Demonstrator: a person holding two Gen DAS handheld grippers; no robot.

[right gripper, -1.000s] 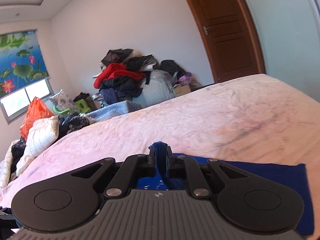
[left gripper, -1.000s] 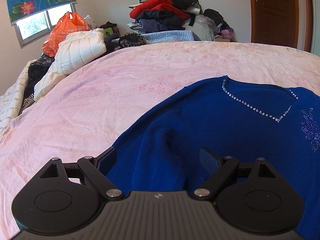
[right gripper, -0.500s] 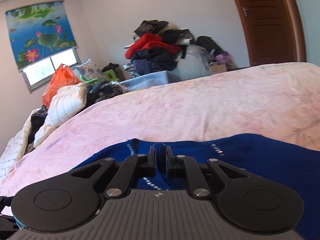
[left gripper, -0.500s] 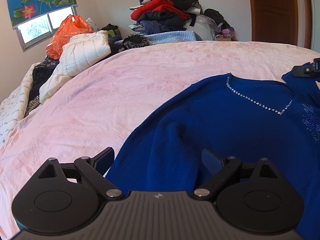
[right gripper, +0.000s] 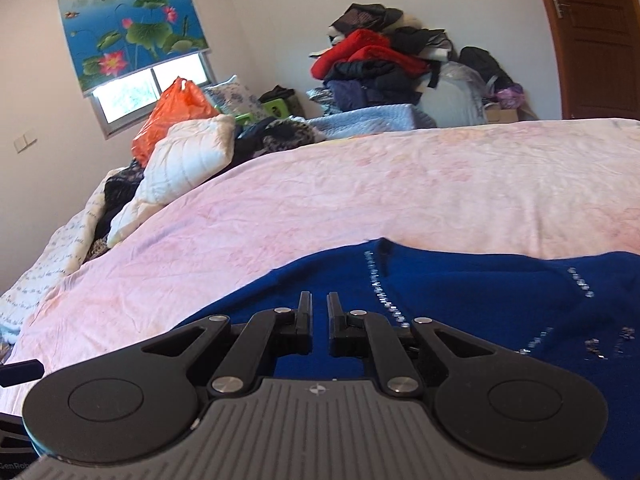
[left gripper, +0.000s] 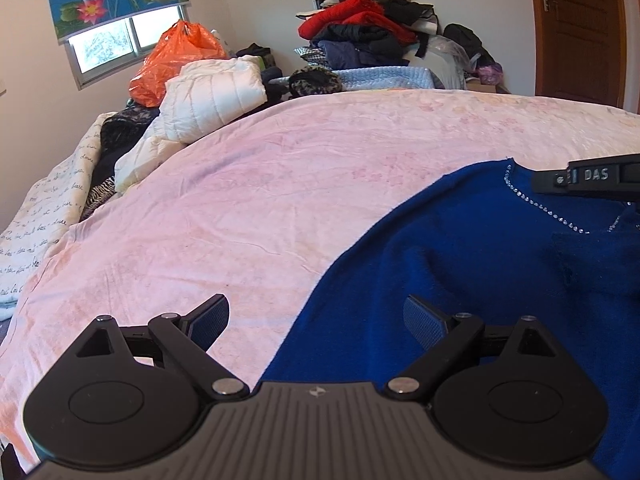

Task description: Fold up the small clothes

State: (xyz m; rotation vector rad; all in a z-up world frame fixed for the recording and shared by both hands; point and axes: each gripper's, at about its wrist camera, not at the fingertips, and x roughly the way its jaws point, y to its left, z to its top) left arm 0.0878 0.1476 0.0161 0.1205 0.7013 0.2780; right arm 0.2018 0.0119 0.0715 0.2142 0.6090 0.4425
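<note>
A dark blue sweater (left gripper: 472,264) with a rhinestone neckline (left gripper: 532,202) lies on the pink bedspread (left gripper: 280,200). My left gripper (left gripper: 316,316) is open and empty, low over the sweater's left edge. The right gripper shows in the left wrist view (left gripper: 588,180) as a black bar over the neckline. In the right wrist view the sweater (right gripper: 480,292) lies flat under my right gripper (right gripper: 319,312). Its jaws stand slightly apart with nothing between them.
A white quilted jacket (left gripper: 212,100) and an orange plastic bag (left gripper: 176,60) lie at the bed's far left. A heap of clothes (left gripper: 372,36) is piled against the back wall. A wooden door (left gripper: 580,28) stands at the right.
My right gripper carried the sweater's fold leftward over the body, then let it go; its jaws now stand a little apart. My left gripper stayed open and shifted slightly left.
</note>
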